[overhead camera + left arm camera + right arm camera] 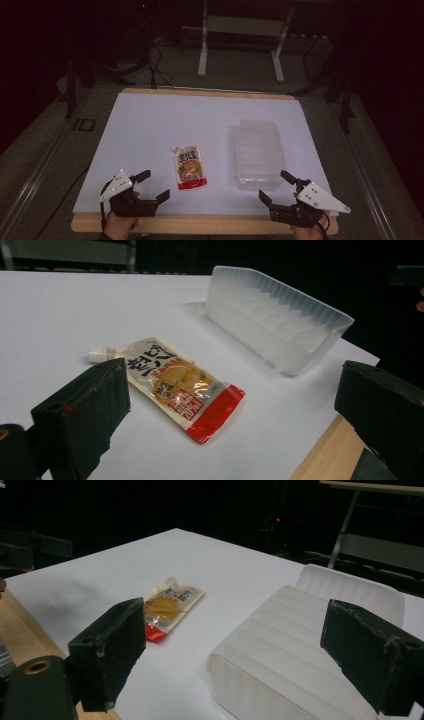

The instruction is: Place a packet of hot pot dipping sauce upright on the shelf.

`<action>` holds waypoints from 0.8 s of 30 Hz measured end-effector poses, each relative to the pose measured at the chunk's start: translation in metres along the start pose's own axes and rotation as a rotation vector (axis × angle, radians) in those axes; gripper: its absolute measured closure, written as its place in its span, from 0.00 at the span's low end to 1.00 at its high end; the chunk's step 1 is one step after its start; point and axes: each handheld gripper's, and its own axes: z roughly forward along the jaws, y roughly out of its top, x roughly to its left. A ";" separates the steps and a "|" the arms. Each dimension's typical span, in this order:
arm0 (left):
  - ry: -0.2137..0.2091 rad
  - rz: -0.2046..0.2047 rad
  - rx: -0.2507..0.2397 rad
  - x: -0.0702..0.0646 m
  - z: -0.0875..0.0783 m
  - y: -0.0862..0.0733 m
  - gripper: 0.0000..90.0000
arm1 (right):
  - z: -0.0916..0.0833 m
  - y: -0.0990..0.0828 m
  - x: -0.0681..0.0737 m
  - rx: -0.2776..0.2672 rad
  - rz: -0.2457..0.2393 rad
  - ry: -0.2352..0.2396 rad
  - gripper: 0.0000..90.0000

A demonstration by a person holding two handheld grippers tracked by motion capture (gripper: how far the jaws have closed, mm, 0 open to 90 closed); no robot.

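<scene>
A sauce pouch with a white cap, orange picture and red bottom edge lies flat on the white sheet, near the front middle. Right of it stands an upside-down clear ribbed plastic tray. My left gripper hovers at the front left edge, open and empty, and points toward the pouch and the tray. At the front right, my right gripper is open and empty too, just before the tray's near end, with the pouch farther off to its left.
The white sheet covers a wooden table whose front edge runs just under both hands. Behind the table stand a white metal frame's legs and cables on the dark floor.
</scene>
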 end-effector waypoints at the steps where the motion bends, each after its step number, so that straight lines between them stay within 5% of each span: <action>1: 0.002 0.007 0.005 -0.001 0.000 0.000 0.01 | 0.001 0.000 0.000 -0.002 0.008 -0.001 0.12; 14: -0.004 0.062 0.018 -0.007 0.001 0.000 0.01 | 0.003 0.001 0.006 -0.001 -0.020 0.021 0.12; 19: -0.030 0.052 0.018 -0.007 0.000 0.001 0.01 | 0.004 0.001 0.008 0.006 -0.029 0.024 0.12; 24: -0.057 0.086 0.000 -0.014 0.001 0.002 0.01 | 0.004 0.001 0.007 0.013 -0.027 0.021 0.12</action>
